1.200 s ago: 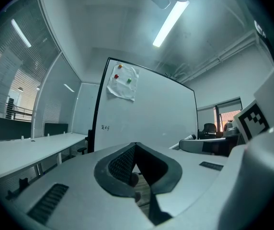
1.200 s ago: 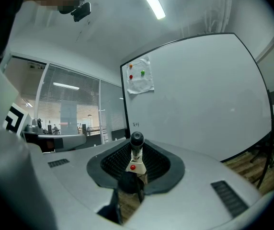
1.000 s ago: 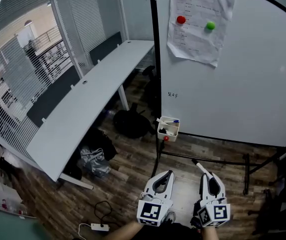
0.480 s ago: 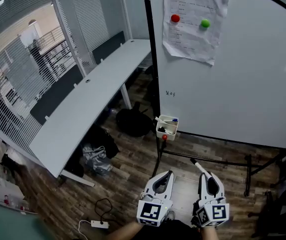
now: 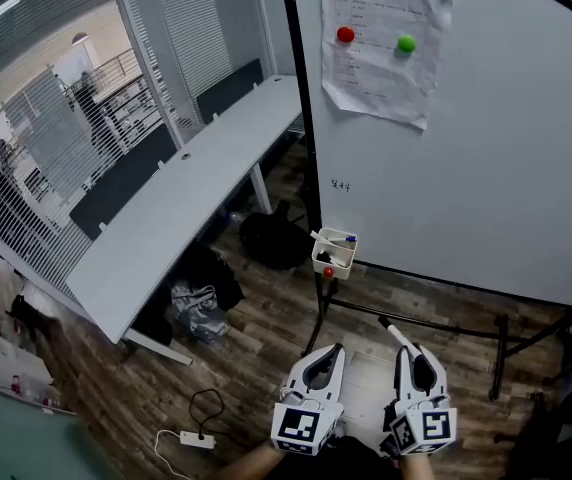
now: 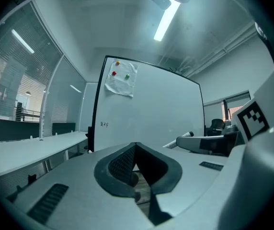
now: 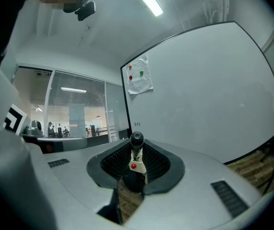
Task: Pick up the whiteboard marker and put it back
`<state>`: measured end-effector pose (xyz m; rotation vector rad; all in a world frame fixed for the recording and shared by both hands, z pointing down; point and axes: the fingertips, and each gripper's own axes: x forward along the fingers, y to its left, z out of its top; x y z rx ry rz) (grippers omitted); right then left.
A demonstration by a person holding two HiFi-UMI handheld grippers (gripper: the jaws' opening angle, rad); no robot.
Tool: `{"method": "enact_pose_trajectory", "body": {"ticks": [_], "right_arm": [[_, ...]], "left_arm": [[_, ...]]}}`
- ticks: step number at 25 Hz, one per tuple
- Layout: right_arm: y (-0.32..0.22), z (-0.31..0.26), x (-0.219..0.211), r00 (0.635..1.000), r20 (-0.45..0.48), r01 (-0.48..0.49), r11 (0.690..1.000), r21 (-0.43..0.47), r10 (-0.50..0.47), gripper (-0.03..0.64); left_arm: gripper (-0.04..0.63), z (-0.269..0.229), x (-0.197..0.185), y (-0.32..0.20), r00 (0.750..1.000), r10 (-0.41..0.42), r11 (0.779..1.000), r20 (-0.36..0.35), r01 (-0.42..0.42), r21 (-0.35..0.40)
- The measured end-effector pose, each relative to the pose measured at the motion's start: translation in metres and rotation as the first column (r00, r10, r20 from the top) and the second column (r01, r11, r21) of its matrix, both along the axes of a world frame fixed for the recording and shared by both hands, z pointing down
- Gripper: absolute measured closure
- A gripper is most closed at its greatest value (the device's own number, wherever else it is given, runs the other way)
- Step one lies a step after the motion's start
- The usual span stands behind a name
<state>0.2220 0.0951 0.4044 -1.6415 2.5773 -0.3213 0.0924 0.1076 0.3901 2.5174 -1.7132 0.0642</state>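
Whiteboard (image 5: 496, 168) standing ahead, small pen box (image 5: 335, 254) hanging at lower left corner. Person holding both grippers level, side by side, pointing toward board. Left gripper (image 5: 332, 350): jaws resting together, nothing between. Right gripper (image 5: 412, 352): jaws clamping marker (image 5: 392, 329), tip sticking out forward, well apart from box.

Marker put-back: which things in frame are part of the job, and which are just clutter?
Job:
- white whiteboard marker with black cap, gripped in the right gripper
- small white marker box at the whiteboard's lower corner
- large white whiteboard

Clutter:
- long white desk
- black bag on the floor
- white power strip
- paper sheet held by round magnets
- empty left gripper
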Motion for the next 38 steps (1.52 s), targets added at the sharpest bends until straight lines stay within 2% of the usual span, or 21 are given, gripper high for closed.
{"method": "enact_pose_trajectory", "body": {"ticks": [14,25,29,33,38], "right_arm": [[-0.04,0.005,-0.019,1.0,-0.01,0.01,1.0,-0.005,-0.01,0.535],[-0.102,0.005,-0.048,0.999,-0.027,-0.021,1.0,-0.015,0.021,0.535],[-0.125,-0.004,-0.063,0.999,0.01,-0.04,0.999,-0.015,0.04,0.535],[-0.141,0.004,-0.07,0.998,-0.037,-0.049,0.999,-0.013,0.049,0.535],[-0.157,0.001,-0.084,0.999,-0.023,-0.045,0.999,-0.007,0.045,0.535]], "left_arm": [[0.589,0.008,-0.021,-0.043,1.0,-0.02,1.0,0.003,0.02,0.001],[0.588,0.007,-0.048,-0.114,1.0,0.015,1.0,-0.018,-0.015,0.01],[0.588,0.007,-0.059,-0.137,0.999,0.025,1.0,-0.031,-0.025,0.011],[0.588,0.008,-0.07,-0.157,0.999,0.041,0.999,-0.026,-0.041,0.008],[0.589,0.009,-0.082,-0.177,0.998,0.055,0.998,-0.038,-0.055,0.007]]}}
